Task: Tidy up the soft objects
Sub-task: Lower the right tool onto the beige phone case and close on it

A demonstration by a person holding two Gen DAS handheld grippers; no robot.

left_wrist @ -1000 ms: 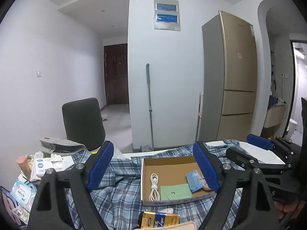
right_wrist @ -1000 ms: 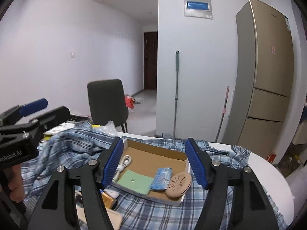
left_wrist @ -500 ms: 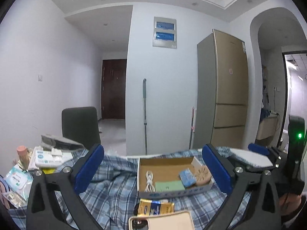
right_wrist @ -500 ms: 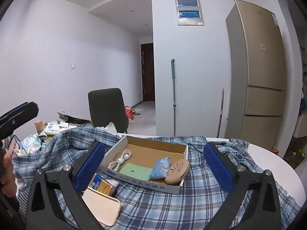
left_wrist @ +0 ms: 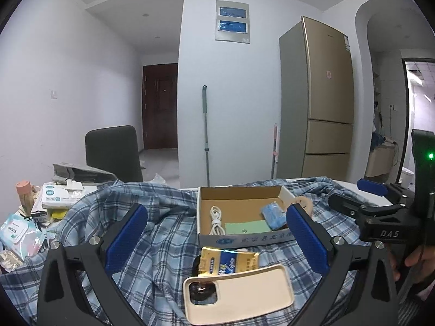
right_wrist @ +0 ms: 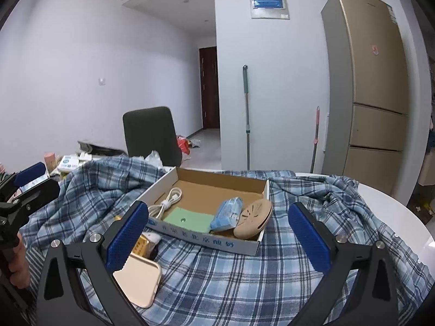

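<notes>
Left gripper: standing fully released, nothing between the blue pads; hovering just short of the cardboard box, over the phone and the gold packet; jaws having just been opening.
Right gripper: likewise spread wide and gripping nothing; hovering in front of the box, framing its near wall; jaws having just been opening.
Cardboard box: sitting open-topped on the shirt, serving as the landmark for all places below.
Plaid shirt: lying crumpled under and all around the box, spreading over the white table.
White cable: lying coiled inside the box, at its left side.
Green card: lying flat inside the box, near the front wall.
Blue pack: resting inside the box, just right of the card.
Tan round disc: leaning in the box's right front corner, touching the blue pack.
Phone: lying camera side up on the shirt, in front of the box.
Gold packet: lying between the phone and the box's front wall.
Chair: standing beyond the box, to its left.
</notes>
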